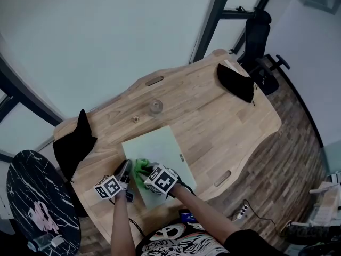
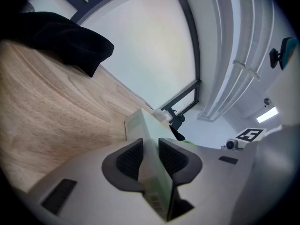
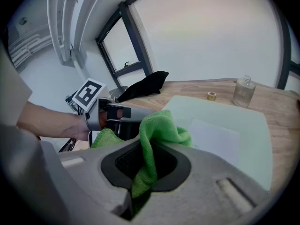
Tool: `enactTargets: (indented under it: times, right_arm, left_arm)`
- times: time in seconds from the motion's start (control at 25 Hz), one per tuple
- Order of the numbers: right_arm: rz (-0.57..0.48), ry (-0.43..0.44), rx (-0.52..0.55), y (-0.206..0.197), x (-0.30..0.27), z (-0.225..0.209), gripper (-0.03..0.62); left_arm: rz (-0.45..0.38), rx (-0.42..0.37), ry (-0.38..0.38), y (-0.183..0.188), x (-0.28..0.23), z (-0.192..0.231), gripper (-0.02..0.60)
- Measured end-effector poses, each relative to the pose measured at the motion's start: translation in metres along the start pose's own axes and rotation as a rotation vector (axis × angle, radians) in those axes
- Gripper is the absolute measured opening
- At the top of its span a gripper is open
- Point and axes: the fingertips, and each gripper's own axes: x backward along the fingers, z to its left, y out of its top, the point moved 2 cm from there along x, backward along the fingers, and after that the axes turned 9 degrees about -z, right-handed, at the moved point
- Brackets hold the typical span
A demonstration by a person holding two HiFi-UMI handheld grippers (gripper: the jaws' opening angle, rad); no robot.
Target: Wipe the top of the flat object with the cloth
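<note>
Right, nearest first. The left tool [image 2: 150, 149] is clamped on the near left edge of the flat object [image 2: 143, 123], pads pressing either side of it. I read that as an anchor, so the board doesn't skate on the bench [image 1: 213, 116] under wiping load.

The right tool [image 3: 151, 156] is closed on a fold of the green cloth [image 3: 164, 125]. The loose bulk bunches ahead of the jaws, so fabric rather than tool meets the surface. The cloth sits on the board's near left corner, just beside the left tool.

The board lies at the bench's near side. Most of its top, white label [image 3: 213, 137] included, is ahead of the cloth and unobstructed.

Beyond it, a glass bottle [image 1: 155, 106] and a cap [image 1: 136, 119] stand off the board, likely clear of any stroke. Black fabric [image 1: 237, 81] at the far right corner, a second piece at the left edge, both out of play.
</note>
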Motion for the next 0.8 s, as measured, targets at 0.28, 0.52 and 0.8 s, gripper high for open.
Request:
enactTargets:
  times: [0.28, 0.52, 0.8]
  right_arm:
    - [0.019, 0.044, 0.006, -0.008, 0.004, 0.014, 0.032]
    - [0.041, 0.098, -0.008, -0.013, 0.008, 0.023, 0.032]
    - [0.071, 0.141, -0.020, -0.022, 0.010, 0.031, 0.032]
  left_arm:
    - [0.001, 0.000, -0.002, -0.001, 0.001, 0.001, 0.104]
    - [0.001, -0.004, 0.000, 0.000, 0.000, 0.001, 0.104]
    - [0.000, -0.003, -0.001, -0.001, 0.000, 0.002, 0.104]
